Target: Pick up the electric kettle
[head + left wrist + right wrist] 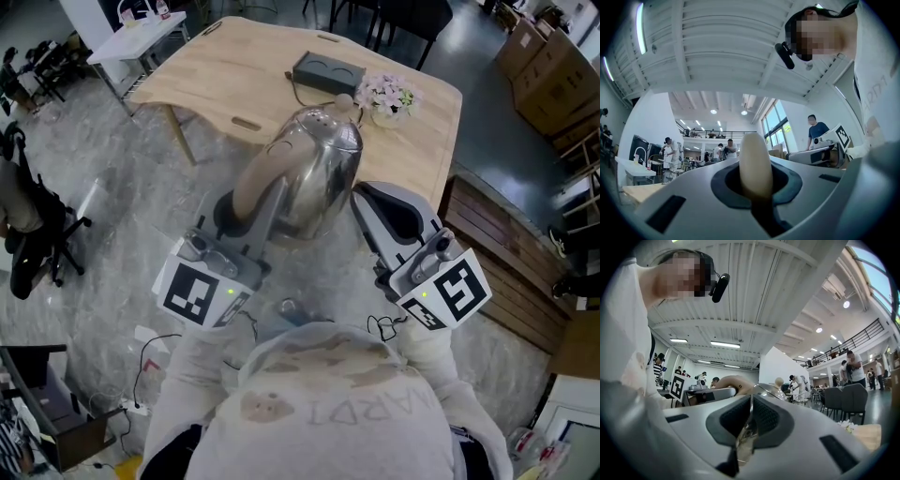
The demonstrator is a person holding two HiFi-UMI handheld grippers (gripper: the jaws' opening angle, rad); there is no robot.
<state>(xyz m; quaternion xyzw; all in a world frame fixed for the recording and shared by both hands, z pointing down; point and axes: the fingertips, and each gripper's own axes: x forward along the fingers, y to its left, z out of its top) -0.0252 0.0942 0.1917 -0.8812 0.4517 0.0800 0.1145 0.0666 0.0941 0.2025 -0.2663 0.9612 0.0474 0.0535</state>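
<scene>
- The electric kettle point(314, 173) hangs in the air in front of us, over the near edge of the wooden bench point(234, 66) and the floor point(122, 206), touching neither.
- Our left tongs point(255, 202) are clamped on its beige handle point(258, 183), which fills the gap between the pads in the left gripper view.
- Our right tongs point(364, 195) are closed to a thin slit with nothing gripped, their tip just beside the kettle's right flank.
- We judge the polished steel body stiff, smooth and slippery, so a poor place to pinch.
- The handle is the right hold, as its matte surface should give the pads friction.
- We cannot tell whether there is water inside. If there is, the weight sits ahead of the handle and the kettle may swing or tip toward the spout.
- The rounded handle could roll in the pads, so we would want a steadying touch on the flank.
- Count: one kettle, one handle, two tongs.
- Toward the bench's far edge stand one dark box point(326, 71) and one bunch of flowers point(387, 94).
</scene>
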